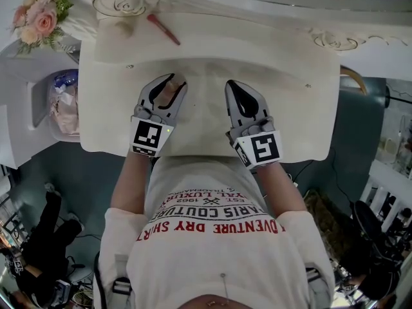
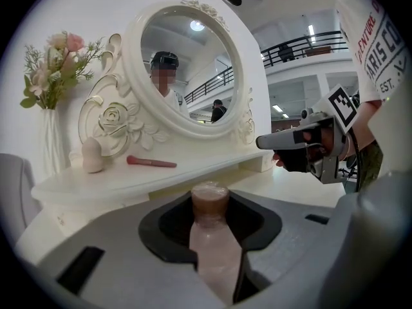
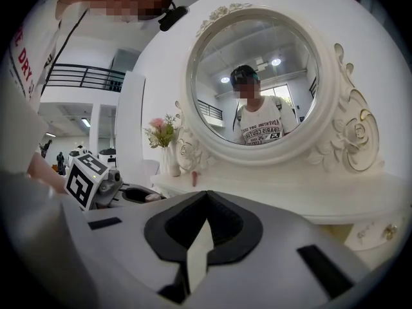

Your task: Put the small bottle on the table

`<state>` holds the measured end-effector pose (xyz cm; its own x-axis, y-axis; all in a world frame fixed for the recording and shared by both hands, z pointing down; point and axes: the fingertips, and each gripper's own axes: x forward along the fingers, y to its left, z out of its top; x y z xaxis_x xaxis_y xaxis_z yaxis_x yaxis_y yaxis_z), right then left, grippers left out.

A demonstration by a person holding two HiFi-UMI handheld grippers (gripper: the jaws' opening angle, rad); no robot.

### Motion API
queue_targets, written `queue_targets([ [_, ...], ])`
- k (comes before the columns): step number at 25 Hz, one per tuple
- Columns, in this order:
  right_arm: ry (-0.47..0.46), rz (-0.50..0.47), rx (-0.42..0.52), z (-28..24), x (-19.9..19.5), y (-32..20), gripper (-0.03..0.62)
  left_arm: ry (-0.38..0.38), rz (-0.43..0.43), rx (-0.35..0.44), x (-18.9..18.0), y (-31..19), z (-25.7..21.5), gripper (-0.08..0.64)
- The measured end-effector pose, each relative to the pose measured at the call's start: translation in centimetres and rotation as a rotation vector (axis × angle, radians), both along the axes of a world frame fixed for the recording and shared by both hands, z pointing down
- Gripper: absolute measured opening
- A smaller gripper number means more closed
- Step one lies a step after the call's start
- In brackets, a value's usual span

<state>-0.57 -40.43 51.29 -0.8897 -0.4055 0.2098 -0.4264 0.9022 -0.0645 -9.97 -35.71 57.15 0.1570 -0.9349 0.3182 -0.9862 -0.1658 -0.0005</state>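
A small pinkish bottle (image 2: 215,256) with a brown cap sits between the jaws of my left gripper (image 2: 209,206), which is shut on it. In the head view the left gripper (image 1: 169,86) holds the bottle (image 1: 168,96) over the left middle of the white dressing table (image 1: 296,108). Whether the bottle touches the tabletop I cannot tell. Beside it to the right, my right gripper (image 1: 232,85) is over the table with its jaws together and nothing in them. The right gripper view shows the right gripper (image 3: 205,219) shut, with the left gripper (image 3: 96,182) at its left.
A raised back shelf carries a red brush (image 1: 164,29), a beige makeup sponge (image 2: 92,156) and a white vase of pink flowers (image 1: 40,15). An oval mirror (image 2: 187,63) stands behind the shelf. A side stand with a clear container (image 1: 64,105) is left of the table.
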Motion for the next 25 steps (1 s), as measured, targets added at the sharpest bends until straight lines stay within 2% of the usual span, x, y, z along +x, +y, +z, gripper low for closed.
queue_targets([
  [6,0.02,0.008,-0.005,-1.7,0.4,0.1,-0.002,0.023,0.001,-0.035,0.0,-0.2,-0.1,0.155],
  [8,0.025,0.003,-0.007,-2.6,0.3,0.3,-0.002,0.028,-0.013,-0.028,-0.3,-0.1,-1.1,0.219],
  [15,0.013,-0.006,-0.013,-5.4,0.6,1.2,-0.002,0.038,-0.053,0.016,0.0,0.7,-6.0,0.224],
  [17,0.009,0.004,-0.022,-5.8,0.9,1.4,-0.002,0.069,-0.098,0.04,-0.2,1.5,-7.5,0.185],
  [18,0.007,0.007,-0.025,-6.0,0.9,1.5,-0.002,0.079,-0.122,0.049,-0.6,1.9,-8.2,0.106],
  [20,-0.002,0.012,-0.025,-6.7,0.8,1.9,-0.002,0.062,-0.145,0.062,-1.1,2.5,-9.7,0.043],
  [25,-0.021,0.033,-0.007,-8.5,0.6,3.0,-0.002,0.015,-0.12,0.081,-1.8,3.9,-12.5,0.008],
])
